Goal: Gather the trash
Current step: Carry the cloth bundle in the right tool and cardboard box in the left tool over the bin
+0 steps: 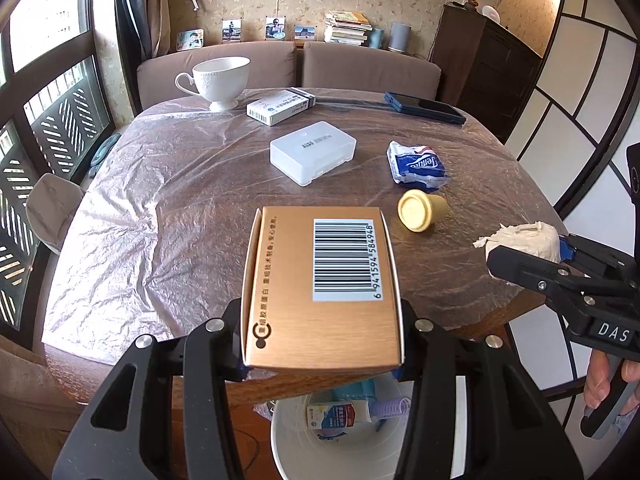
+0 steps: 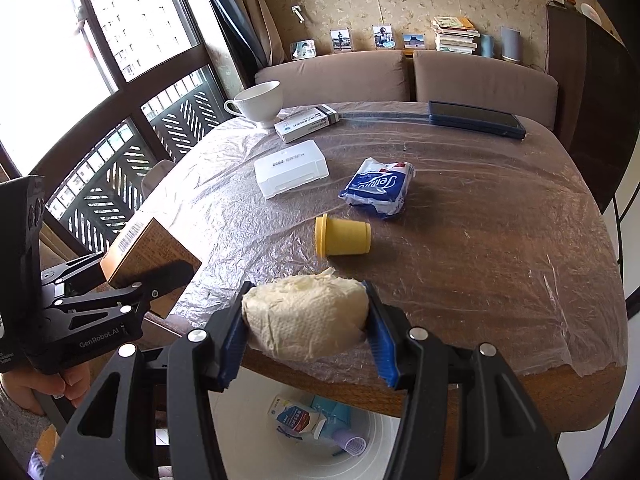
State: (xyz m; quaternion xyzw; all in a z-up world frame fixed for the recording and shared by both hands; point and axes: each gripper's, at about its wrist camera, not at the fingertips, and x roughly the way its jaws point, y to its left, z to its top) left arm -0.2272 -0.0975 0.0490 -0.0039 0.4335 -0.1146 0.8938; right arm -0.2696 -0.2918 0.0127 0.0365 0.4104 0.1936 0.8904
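My left gripper (image 1: 320, 364) is shut on a copper-coloured carton (image 1: 320, 292) with a barcode, held above the table's near edge; it also shows in the right wrist view (image 2: 148, 252). My right gripper (image 2: 306, 332) is shut on a crumpled white paper wad (image 2: 306, 316), also held at the near edge; the wad shows in the left wrist view (image 1: 524, 240). A white bin (image 1: 340, 440) stands on the floor below both grippers and holds a small carton and other trash; it shows in the right wrist view (image 2: 372, 452). A yellow cup (image 2: 342, 235) lies on its side on the table.
On the plastic-covered table (image 2: 480, 240) lie a blue tissue pack (image 2: 378, 186), a white plastic box (image 2: 291, 167), a white medicine box (image 2: 306, 122), a white teacup (image 2: 258, 102) and a dark phone (image 2: 476, 118). A sofa stands behind; windows are at left.
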